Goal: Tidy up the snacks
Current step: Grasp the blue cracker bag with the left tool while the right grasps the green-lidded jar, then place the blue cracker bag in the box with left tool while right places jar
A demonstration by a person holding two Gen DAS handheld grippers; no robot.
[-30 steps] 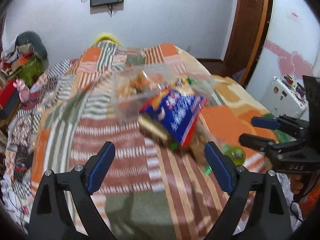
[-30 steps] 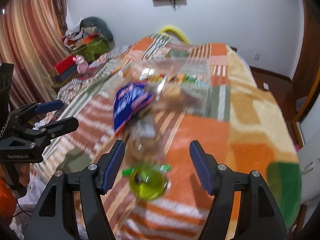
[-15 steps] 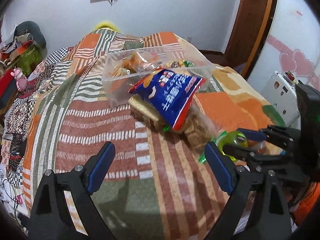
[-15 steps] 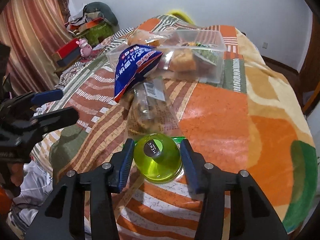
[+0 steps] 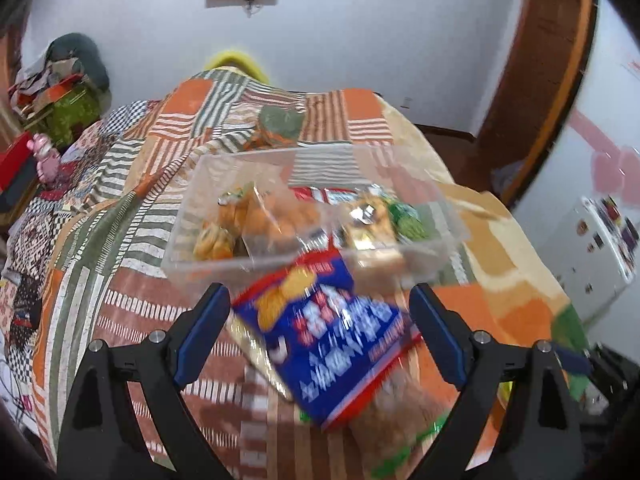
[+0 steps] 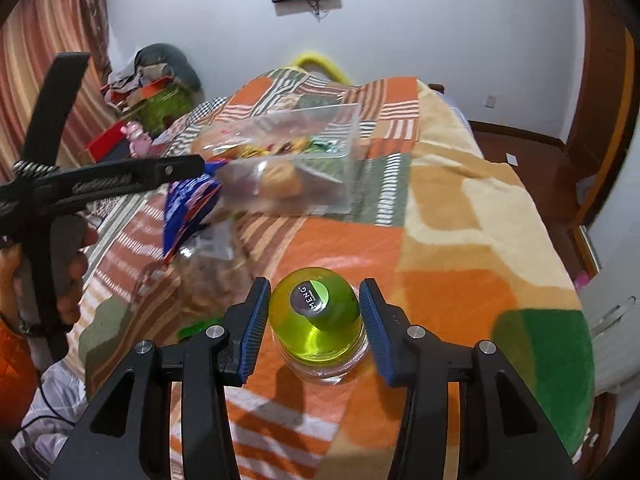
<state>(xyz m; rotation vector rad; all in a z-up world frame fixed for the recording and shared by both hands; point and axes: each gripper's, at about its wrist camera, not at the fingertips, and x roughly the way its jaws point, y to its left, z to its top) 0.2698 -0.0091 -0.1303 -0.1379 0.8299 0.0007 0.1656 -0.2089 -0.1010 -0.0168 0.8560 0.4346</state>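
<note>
A clear plastic bin (image 5: 316, 252) holding several snacks sits on the patchwork bedspread; it also shows in the right wrist view (image 6: 304, 160). A blue snack bag (image 5: 324, 340) leans on the bin's near side, on top of a clear bag of brown snacks (image 5: 396, 416). My left gripper (image 5: 320, 336) is open with the blue bag between its fingers, not pinched. My right gripper (image 6: 314, 320) is shut on a green jelly cup (image 6: 316, 320), lifted a little above the blanket. The blue bag (image 6: 188, 208) shows at the left in that view.
The bedspread (image 6: 460, 240) is orange, green and striped. A pile of clothes and boxes (image 5: 52, 112) lies at the far left. A white fridge (image 5: 604, 236) stands at the right. The left gripper's arm (image 6: 100, 180) crosses the right wrist view.
My left gripper has moved forward around the blue bag. My right gripper has closed on the green jelly cup and lifted it slightly.
</note>
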